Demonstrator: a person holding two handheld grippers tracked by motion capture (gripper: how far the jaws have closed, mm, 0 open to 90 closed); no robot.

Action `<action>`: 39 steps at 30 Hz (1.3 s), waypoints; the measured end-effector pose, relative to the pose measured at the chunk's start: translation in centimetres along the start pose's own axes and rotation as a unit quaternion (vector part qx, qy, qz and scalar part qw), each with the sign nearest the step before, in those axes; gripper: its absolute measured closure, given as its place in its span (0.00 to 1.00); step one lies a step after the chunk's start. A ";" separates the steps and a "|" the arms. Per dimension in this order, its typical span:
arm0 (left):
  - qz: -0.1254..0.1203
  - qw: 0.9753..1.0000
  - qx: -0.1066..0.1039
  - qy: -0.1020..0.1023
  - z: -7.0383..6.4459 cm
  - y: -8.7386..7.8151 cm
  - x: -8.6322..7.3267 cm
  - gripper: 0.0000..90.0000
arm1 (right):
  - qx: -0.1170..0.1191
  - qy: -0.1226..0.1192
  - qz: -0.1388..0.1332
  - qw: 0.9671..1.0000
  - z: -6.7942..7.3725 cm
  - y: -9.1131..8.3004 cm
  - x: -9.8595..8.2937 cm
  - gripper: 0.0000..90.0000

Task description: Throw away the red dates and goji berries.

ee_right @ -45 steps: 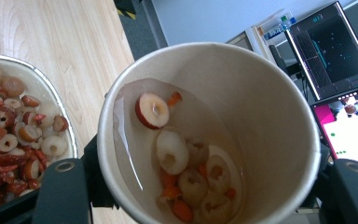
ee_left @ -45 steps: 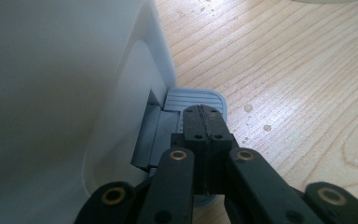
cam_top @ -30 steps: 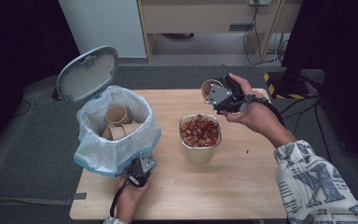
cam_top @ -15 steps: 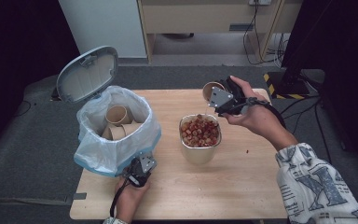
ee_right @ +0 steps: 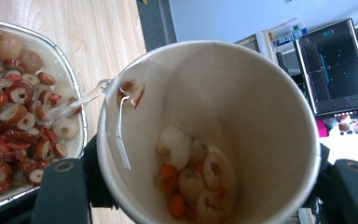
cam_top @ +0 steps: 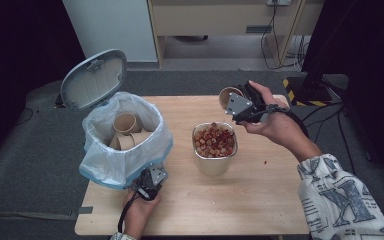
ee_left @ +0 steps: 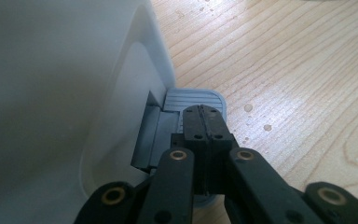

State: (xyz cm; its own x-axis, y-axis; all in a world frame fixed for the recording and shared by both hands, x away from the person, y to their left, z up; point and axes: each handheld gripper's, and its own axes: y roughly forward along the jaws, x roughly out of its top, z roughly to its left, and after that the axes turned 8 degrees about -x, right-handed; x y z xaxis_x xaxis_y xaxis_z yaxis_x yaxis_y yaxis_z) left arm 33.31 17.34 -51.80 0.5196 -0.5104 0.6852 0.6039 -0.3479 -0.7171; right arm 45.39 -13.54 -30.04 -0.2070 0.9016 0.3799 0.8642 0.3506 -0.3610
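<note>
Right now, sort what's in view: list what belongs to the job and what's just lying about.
In the job:
paper cup in the right gripper
metal bowl
bin, pedal under the left gripper

Lying about:
red scrap
monitor

Even overhead light on the table (cam_top: 280,200), dark blurry surroundings, close-ups slightly soft.

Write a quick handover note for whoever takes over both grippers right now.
Right gripper: shut on the paper cup, tilted toward the metal bowl; liquid is running from the rim and several fruit pieces remain inside.
Left gripper: jaws shut, tips on the grey pedal of the bin, whose lid stands open.
Done: bowl already holds plenty of fruit; used cups lie in the bin.
Left: finish emptying the cup into the bowl, then probably drop it in the bin.
</note>
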 end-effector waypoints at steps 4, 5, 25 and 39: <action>0.000 1.000 0.001 0.000 0.0 0.0 0.0 0.99 | -0.003 -0.008 0.004 1.000 0.1 0.0 0.2 0.34; 0.000 1.000 0.001 0.000 0.0 0.0 0.0 0.99 | -0.003 -0.010 0.005 1.000 0.2 0.0 0.2 0.34; 0.000 1.000 0.000 0.000 0.0 0.0 0.0 0.99 | -0.026 -0.031 -0.010 0.999 -1.3 -0.4 0.3 0.34; -0.001 1.000 0.000 -0.001 0.0 0.0 0.0 0.99 | -0.045 -0.040 -0.021 0.998 -2.2 -0.9 1.2 0.34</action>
State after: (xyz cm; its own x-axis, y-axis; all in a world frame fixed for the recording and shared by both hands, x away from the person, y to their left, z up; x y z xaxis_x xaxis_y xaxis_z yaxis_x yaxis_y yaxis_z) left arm 33.32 17.34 -51.80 0.5202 -0.5082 0.6864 0.6044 -0.3487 -0.7163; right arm 45.32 -13.34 -27.41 -0.2769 0.9054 0.3219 0.8912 0.3672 -0.2663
